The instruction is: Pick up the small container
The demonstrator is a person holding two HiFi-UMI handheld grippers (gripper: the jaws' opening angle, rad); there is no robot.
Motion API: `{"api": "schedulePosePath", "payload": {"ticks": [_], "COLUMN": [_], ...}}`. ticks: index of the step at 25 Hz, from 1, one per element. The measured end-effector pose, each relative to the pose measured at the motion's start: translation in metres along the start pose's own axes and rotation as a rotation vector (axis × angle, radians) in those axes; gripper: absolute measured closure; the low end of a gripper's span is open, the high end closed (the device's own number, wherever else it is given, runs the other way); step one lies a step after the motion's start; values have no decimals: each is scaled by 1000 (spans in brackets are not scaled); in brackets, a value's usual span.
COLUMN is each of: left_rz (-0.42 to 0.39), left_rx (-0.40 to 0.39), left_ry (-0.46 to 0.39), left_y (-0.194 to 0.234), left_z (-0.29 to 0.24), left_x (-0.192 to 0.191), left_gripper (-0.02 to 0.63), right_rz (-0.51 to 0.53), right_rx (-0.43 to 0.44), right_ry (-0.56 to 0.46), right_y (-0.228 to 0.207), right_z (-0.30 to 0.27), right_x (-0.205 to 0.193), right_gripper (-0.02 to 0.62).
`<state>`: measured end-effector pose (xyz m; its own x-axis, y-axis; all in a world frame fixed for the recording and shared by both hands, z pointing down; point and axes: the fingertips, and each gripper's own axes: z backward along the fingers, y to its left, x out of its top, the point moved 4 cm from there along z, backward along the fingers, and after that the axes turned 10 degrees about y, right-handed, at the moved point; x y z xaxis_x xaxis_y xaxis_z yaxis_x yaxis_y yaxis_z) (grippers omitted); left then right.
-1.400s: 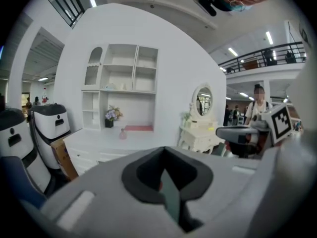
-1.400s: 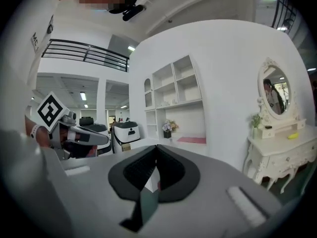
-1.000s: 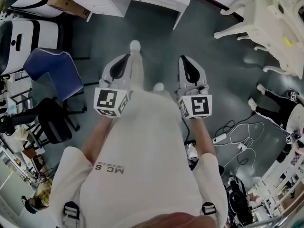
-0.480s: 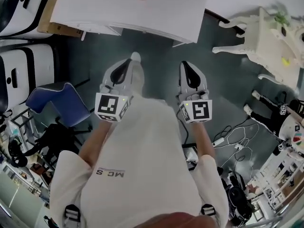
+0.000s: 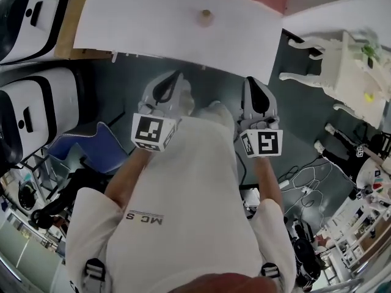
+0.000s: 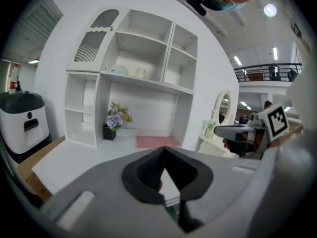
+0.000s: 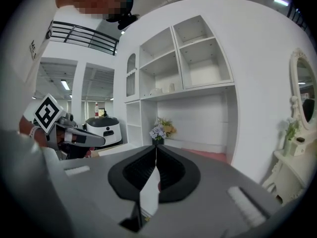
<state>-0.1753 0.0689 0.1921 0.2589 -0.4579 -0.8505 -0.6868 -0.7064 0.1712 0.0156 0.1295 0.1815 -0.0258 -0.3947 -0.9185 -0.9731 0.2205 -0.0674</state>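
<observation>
The small container [image 5: 206, 17] is a little tan pot standing on the white table [image 5: 153, 29] at the top of the head view. Both grippers are held out in front of the person, short of the table's near edge. My left gripper [image 5: 177, 77] has its jaws closed together with nothing between them, as the left gripper view shows [image 6: 163, 148]. My right gripper [image 5: 253, 81] is likewise shut and empty [image 7: 156, 147]. The container lies ahead of both, between their lines and apart from them.
At the back of the table stand a white shelf unit [image 6: 143, 73], a flower pot [image 6: 115, 120] and a pink mat [image 6: 151, 142]. White-and-black machines [image 5: 30, 102] and a blue chair [image 5: 91, 151] stand at left. A white ornate dresser [image 5: 348, 60] and floor cables [image 5: 305, 182] are at right.
The person has walked forward with both grippers held out. The white table has come closer and the container has come into view. Both jaws stayed closed.
</observation>
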Motion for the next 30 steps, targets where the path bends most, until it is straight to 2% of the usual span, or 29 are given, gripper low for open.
{"api": "schedulePosePath", "payload": {"ticks": [7,16,30], "left_rz": [7,11,30], "left_rx": [17,54,97], "left_ry": [5,41,67], "left_y": [29,42,71], "left_z": [-28,-79,-135], "left_x": [16,21,-3], "left_gripper": [606,606,606], "right_rz": [4,9,35], "right_rx": [65,152,198], "right_ry": [8,10,19], "right_y": [-8,-34,-52], "right_z": [-56,-110,-187], "right_x": [10,11,-20], "right_gripper": [591,557,531]}}
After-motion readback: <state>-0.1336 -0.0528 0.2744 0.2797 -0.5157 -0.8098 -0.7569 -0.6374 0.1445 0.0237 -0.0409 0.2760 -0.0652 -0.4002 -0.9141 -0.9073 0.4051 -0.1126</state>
